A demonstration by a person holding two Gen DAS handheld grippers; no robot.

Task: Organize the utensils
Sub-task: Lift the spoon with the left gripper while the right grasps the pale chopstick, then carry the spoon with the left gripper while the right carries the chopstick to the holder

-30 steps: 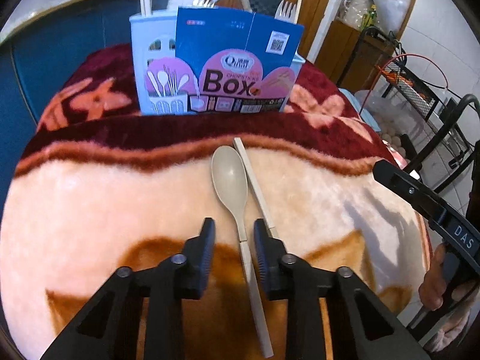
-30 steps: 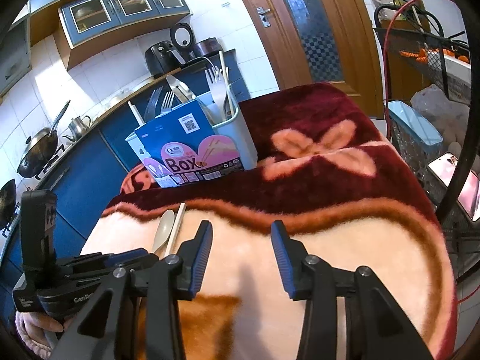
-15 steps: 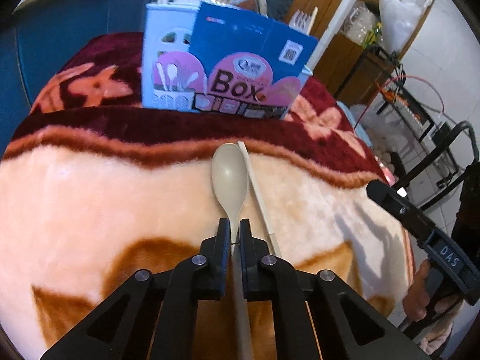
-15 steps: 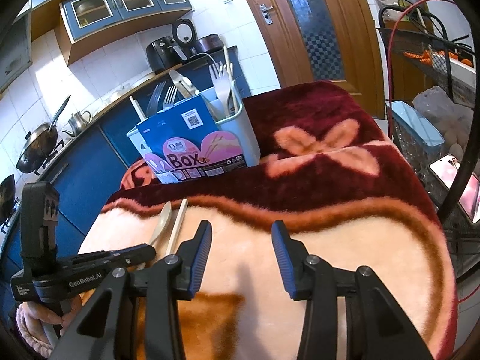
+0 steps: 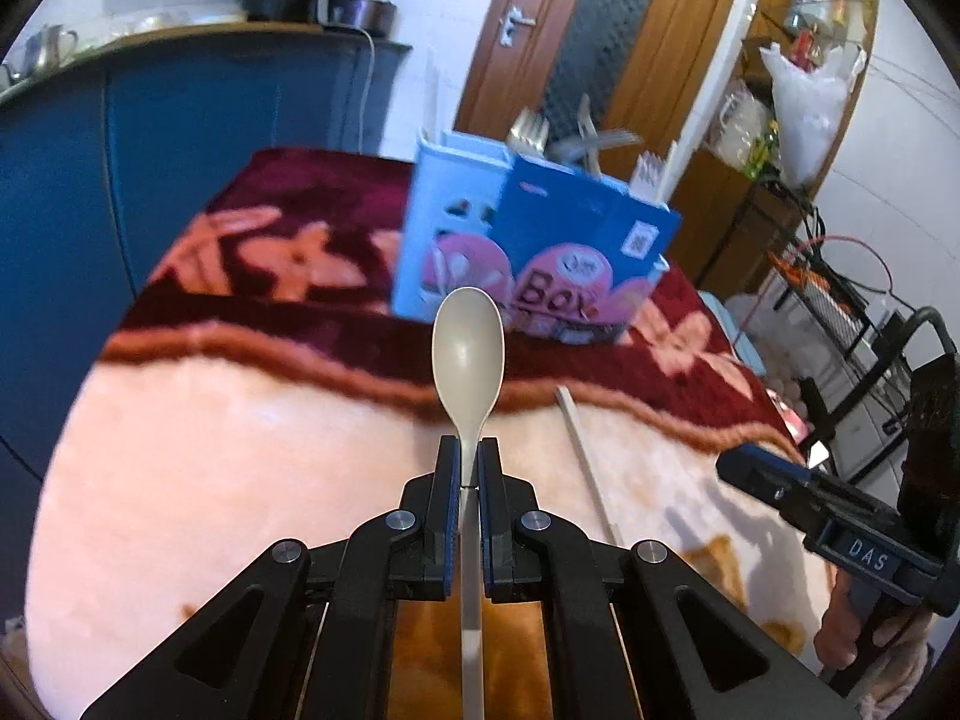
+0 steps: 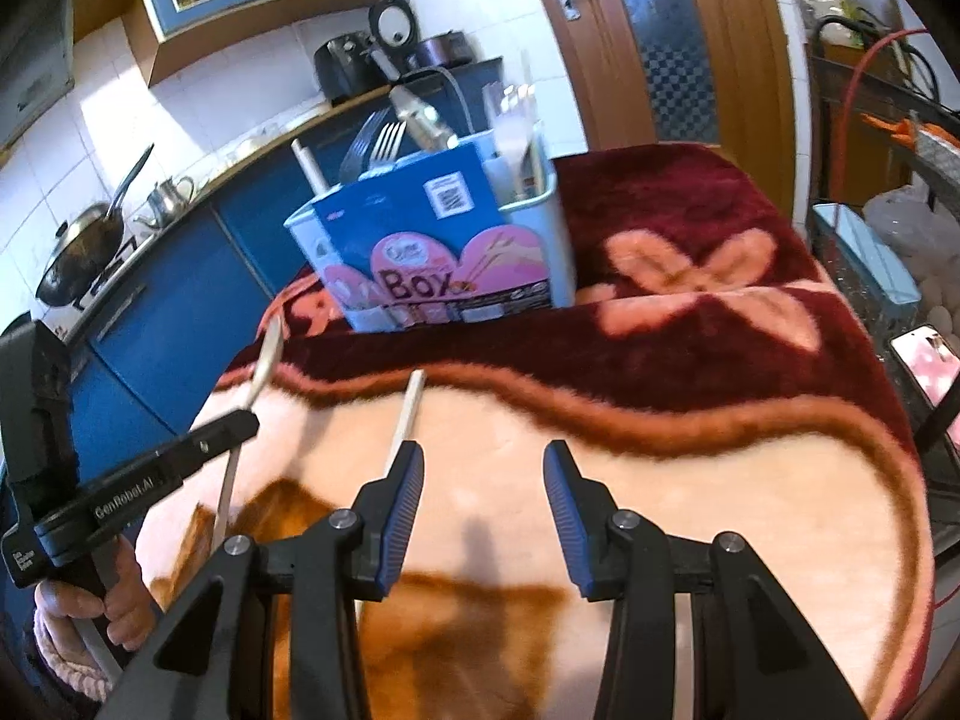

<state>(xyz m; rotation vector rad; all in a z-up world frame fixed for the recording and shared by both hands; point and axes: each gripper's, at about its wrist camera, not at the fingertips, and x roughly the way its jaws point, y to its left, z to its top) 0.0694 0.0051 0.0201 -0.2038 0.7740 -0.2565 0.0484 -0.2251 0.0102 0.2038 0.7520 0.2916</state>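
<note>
My left gripper (image 5: 470, 450) is shut on the handle of a beige spoon (image 5: 468, 354) and holds it lifted above the blanket, bowl pointing toward the blue utensil box (image 5: 528, 246). In the right wrist view the spoon (image 6: 267, 360) and left gripper (image 6: 231, 426) show at the left. A beige chopstick (image 5: 585, 468) lies on the blanket; it also shows in the right wrist view (image 6: 408, 411), just ahead of my open, empty right gripper (image 6: 483, 468). The utensil box (image 6: 438, 252) holds forks and other utensils.
The table is covered by a plush peach and maroon blanket (image 6: 690, 450). Blue kitchen cabinets (image 5: 180, 138) stand behind and to the left. A wire rack (image 5: 840, 300) and a wooden door (image 5: 594, 42) are at the right.
My left gripper closed on the spoon handle, then lifted the spoon off the blanket and shifted left of the chopstick. My right gripper moved slightly toward the chopstick and stayed open.
</note>
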